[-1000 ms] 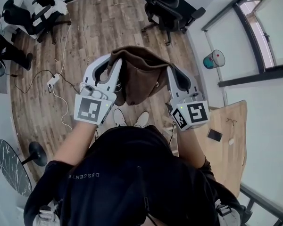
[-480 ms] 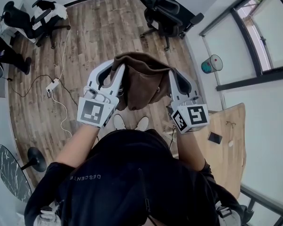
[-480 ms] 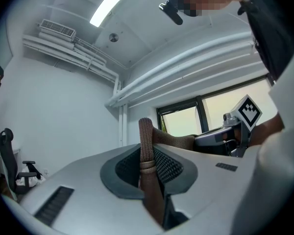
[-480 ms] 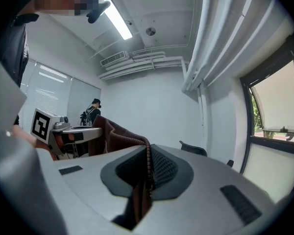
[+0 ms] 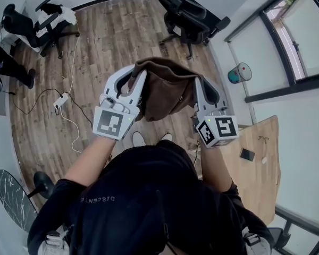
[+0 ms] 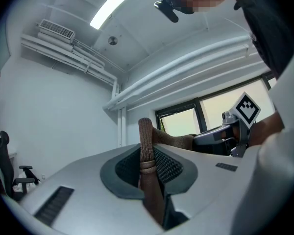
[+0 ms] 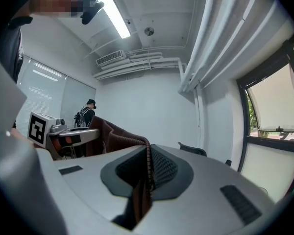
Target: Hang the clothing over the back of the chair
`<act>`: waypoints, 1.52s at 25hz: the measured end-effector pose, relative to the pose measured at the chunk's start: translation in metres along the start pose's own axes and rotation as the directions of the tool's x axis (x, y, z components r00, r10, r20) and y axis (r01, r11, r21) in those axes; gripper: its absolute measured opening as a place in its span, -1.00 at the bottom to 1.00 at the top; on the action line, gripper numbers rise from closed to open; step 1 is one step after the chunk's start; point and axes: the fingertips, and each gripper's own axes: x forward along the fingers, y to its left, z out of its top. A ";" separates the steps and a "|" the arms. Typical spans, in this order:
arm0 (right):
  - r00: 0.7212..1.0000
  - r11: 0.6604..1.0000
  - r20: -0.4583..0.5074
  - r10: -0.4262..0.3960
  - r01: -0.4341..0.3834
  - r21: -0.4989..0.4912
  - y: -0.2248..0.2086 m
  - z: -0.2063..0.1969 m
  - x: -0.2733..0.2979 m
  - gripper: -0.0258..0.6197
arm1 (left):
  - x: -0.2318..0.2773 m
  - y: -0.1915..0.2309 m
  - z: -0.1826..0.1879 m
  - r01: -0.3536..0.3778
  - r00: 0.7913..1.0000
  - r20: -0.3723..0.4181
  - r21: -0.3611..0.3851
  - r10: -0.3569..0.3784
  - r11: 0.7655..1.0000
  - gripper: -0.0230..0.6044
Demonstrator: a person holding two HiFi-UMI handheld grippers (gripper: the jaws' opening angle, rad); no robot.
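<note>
A brown garment [image 5: 167, 89] hangs bunched in the air in front of the person, stretched between both grippers. My left gripper [image 5: 139, 77] is shut on its thick rolled hem [image 6: 146, 146], which stands up between the pads. On the other side my right gripper [image 5: 198, 83] is shut on a thin edge of the same cloth [image 7: 148, 166]. A black office chair [image 5: 190, 16] stands on the wood floor beyond the garment, apart from it. In the right gripper view its back [image 7: 192, 151] peeks over the jaw.
A second black chair [image 5: 42, 20] with something white on it is at the far left. A power strip and cables [image 5: 61, 101] lie on the floor. At the right are a teal bin [image 5: 239, 71], a window wall and a wooden table [image 5: 260, 174]. A person [image 7: 88, 112] stands farther off.
Both grippers have carried the garment a little way toward the black chair, which now sits lower in the head view. Both grips are unchanged.
</note>
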 end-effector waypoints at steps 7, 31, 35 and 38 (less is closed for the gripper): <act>1.000 1.000 0.003 -0.024 0.024 -0.009 0.000 -0.002 0.028 -0.82 | 0.013 0.024 -0.009 -0.044 0.999 -0.013 0.000 0.044 0.999 -0.72; 0.999 0.999 -0.003 0.042 -0.042 0.012 -0.071 -0.006 0.125 -0.82 | 0.123 0.069 -0.033 -0.088 0.996 -0.033 0.002 0.088 0.996 -0.72; 0.999 0.999 0.004 0.045 -0.044 -0.008 -0.090 -0.002 0.138 -0.82 | 0.149 0.071 -0.033 -0.082 0.996 -0.039 0.014 0.083 0.997 -0.72; 0.999 0.998 0.006 0.052 -0.052 -0.028 -0.103 0.001 0.146 -0.82 | 0.165 0.069 -0.034 -0.068 0.997 -0.032 0.029 0.069 0.997 -0.72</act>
